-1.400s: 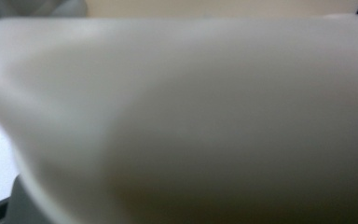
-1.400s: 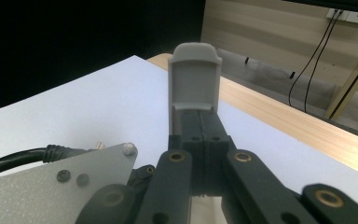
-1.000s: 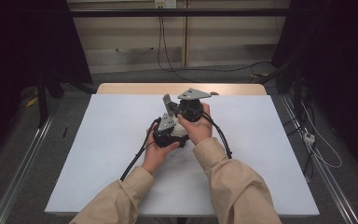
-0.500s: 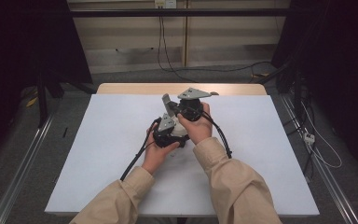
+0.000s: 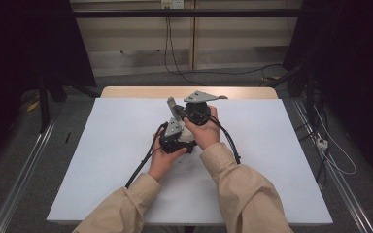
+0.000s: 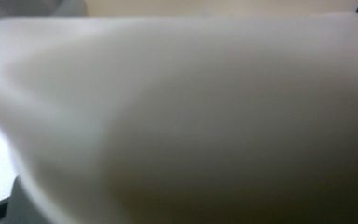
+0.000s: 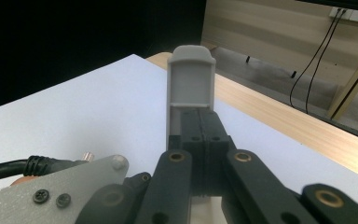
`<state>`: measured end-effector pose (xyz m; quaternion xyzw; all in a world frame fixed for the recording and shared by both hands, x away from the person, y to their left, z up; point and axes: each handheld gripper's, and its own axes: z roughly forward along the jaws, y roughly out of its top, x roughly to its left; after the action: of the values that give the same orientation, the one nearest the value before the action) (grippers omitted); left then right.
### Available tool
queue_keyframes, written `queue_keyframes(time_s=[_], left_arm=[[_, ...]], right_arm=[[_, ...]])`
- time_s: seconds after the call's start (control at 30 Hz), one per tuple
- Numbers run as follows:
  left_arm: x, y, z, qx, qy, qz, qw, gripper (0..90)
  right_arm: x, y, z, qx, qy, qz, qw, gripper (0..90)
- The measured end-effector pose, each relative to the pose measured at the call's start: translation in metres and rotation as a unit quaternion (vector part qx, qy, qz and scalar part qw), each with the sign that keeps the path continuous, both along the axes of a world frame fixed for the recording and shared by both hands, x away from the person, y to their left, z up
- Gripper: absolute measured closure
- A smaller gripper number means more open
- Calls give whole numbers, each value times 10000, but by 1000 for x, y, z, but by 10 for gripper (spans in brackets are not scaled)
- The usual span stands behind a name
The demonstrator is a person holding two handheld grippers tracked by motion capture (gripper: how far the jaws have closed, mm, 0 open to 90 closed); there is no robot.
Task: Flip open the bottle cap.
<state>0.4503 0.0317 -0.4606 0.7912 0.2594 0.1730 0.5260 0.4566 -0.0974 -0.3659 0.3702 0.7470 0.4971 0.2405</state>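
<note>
Both hands hold their grippers close together over the middle of the white table (image 5: 102,160). My right gripper (image 7: 199,128) has its black jaws pressed together on the base of a small light-grey rectangular piece (image 7: 191,81), which stands up beyond them. In the high view that grey piece (image 5: 170,103) pokes out to the upper left of the right gripper (image 5: 176,113). The left gripper (image 5: 175,138) sits just below, its jaws hidden there. A blurred pale surface (image 6: 182,121) lies right against the lens in the left gripper view. The left gripper's grey plate (image 7: 51,191) shows low in the right gripper view.
Black cables (image 5: 143,165) trail from the grippers back toward the person. A strip of wooden tabletop (image 5: 126,92) runs along the far edge. Metal rails (image 5: 19,174) flank the table, and cords (image 5: 330,150) lie on the floor at the right.
</note>
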Motion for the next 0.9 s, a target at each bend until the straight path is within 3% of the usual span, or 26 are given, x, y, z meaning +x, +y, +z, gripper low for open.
queue_keyframes(time_s=[0.9], left_arm=[[1, 0, 0, 54, -55, -88, 9999, 186]], right_arm=[[7, 6, -6, 29, 77, 43, 10000, 900]])
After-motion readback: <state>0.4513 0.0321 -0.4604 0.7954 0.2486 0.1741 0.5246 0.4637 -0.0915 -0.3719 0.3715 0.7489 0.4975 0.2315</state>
